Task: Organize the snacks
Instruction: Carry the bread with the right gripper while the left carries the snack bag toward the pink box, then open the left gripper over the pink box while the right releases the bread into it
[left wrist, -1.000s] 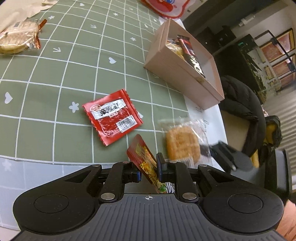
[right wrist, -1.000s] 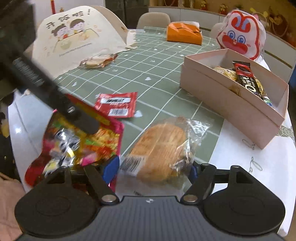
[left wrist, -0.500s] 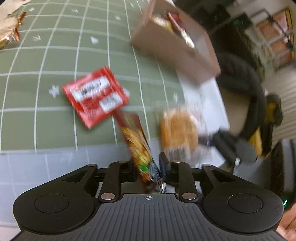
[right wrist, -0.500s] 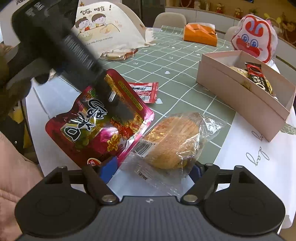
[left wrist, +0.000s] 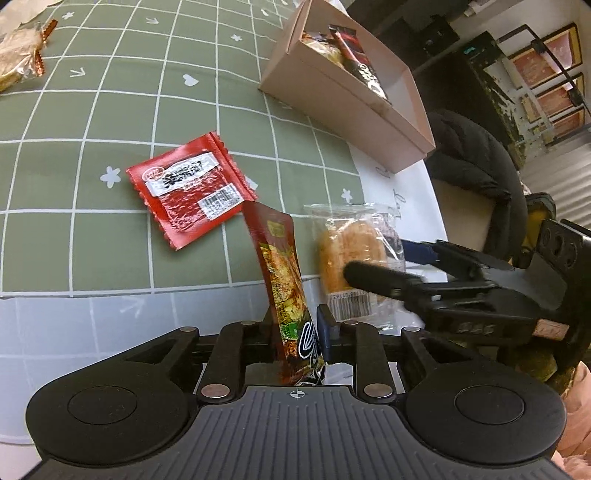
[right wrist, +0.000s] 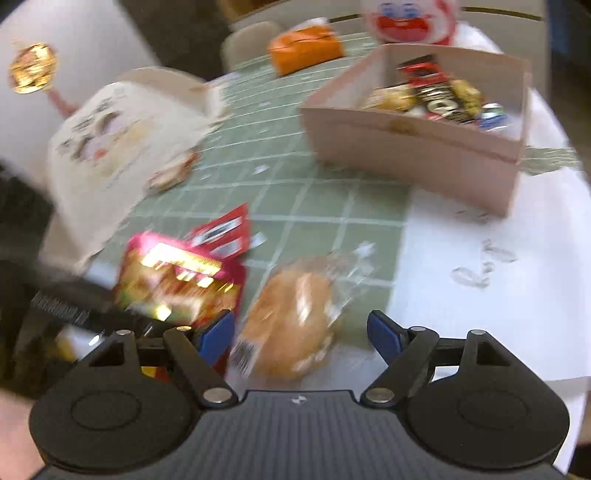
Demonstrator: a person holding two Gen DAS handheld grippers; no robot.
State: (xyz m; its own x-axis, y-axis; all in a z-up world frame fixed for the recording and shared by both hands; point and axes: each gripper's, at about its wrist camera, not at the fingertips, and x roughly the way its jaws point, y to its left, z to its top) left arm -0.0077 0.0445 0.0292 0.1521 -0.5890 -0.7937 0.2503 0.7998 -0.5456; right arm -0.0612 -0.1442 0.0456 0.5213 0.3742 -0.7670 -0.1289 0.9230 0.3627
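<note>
Snack pouch (left wrist: 284, 291) stands edge-on, pinched in our closing left gripper (left wrist: 295, 332); the wrapped bun (right wrist: 295, 325) lies on the table (right wrist: 480, 314) between our right gripper's (right wrist: 301, 332) closing jaws (untouched).

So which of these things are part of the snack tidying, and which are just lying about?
Part of the job:
- snack pouch in the closing left gripper
- wrapped bun between the closing right gripper jaws
- red packet
- pink box

Lying about:
- orange box
- rabbit bag
- black jacket
</note>
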